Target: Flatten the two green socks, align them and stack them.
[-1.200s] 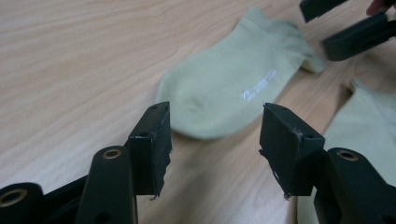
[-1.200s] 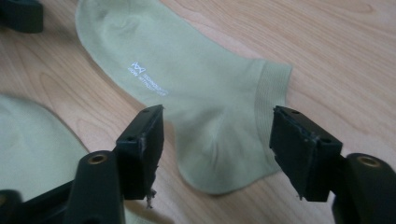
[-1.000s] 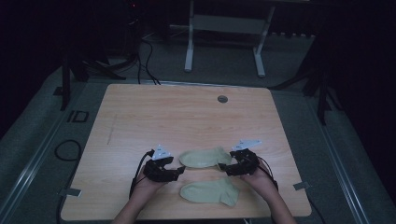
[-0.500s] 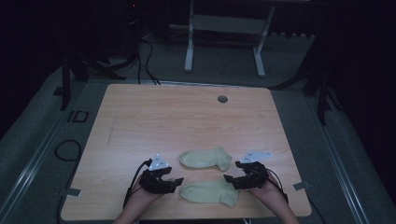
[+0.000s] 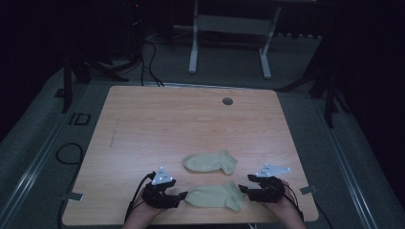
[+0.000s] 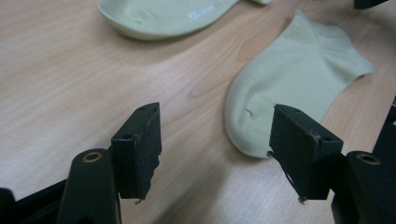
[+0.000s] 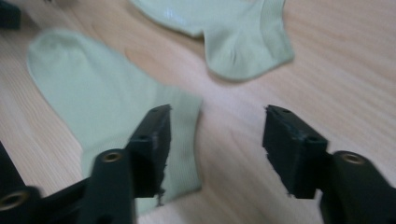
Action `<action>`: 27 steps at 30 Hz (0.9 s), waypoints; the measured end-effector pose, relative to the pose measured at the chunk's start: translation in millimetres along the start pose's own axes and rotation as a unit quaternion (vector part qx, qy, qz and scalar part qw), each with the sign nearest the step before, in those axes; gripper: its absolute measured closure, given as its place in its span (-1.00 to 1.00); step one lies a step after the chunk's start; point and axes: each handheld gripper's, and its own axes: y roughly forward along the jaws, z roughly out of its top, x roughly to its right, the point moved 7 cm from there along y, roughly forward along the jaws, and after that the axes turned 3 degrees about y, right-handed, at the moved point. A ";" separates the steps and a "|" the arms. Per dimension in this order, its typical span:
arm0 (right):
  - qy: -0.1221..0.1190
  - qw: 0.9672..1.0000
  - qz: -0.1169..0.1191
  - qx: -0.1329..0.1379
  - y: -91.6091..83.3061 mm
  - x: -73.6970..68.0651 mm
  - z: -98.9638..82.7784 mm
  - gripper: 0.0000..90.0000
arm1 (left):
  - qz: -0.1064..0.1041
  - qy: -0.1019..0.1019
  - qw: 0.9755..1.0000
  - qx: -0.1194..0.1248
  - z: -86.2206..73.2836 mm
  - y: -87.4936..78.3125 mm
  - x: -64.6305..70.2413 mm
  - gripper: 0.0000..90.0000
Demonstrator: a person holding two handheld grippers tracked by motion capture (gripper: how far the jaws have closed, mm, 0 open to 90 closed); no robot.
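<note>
High view: on the left, the left gripper (image 5: 180, 196) sits low on the wooden table (image 5: 157, 124), pointing at the toe end of the near sock (image 5: 216, 195), a pale green ankle sock that lies along the table's near edge. The person's left hand (image 5: 143, 217) is cut off by the bottom of the picture. The far sock (image 5: 210, 161), of the same pale green, lies just beyond the near one, apart from it. On the right, the right gripper (image 5: 243, 190) faces the cuff end of the near sock.

Left gripper view: the 2 jaws stand spread with bare wood between them. The toe of the near sock (image 6: 285, 88) lies just ahead of the right jaw, which hides part of its edge, so contact cannot be told. The far sock (image 6: 159, 16) is cut off at the top.

Right gripper view: the picture is blurred. The jaws have just been closing, yet they stand apart and pinch nothing. The left jaw overlaps the cuff of the near sock (image 7: 88, 88), whose corner lies in the gap. The far sock (image 7: 233, 32) lies beyond.

The table is light wood grain with a round grommet (image 5: 228, 101) near its far edge. The room around it is dark: grey floor, loose cables (image 5: 148, 62) and a white table frame (image 5: 229, 28) behind.
</note>
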 end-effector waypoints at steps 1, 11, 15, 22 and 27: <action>-0.005 1.000 -0.005 -0.005 0.8 0.1 -2.9 -0.03 | 0.002 0.001 1.000 -0.002 -1.1 1.3 0.1 -0.24; -0.003 1.000 -0.019 -0.023 9.0 -0.4 -19.4 0.18 | -0.003 0.008 1.000 -0.020 -3.6 16.0 6.7 -0.14; -0.003 1.000 -0.009 -0.026 12.8 -2.9 -20.1 0.24 | -0.007 0.005 1.000 -0.016 -1.4 20.1 9.6 -0.09; -0.022 0.999 0.002 -0.036 15.2 -11.5 -21.6 0.45 | 0.001 0.027 0.999 -0.020 0.7 24.3 14.7 0.24; -0.028 0.999 0.020 -0.039 16.0 -16.1 -23.3 0.76 | 0.006 0.033 0.999 -0.024 0.6 25.3 15.6 0.52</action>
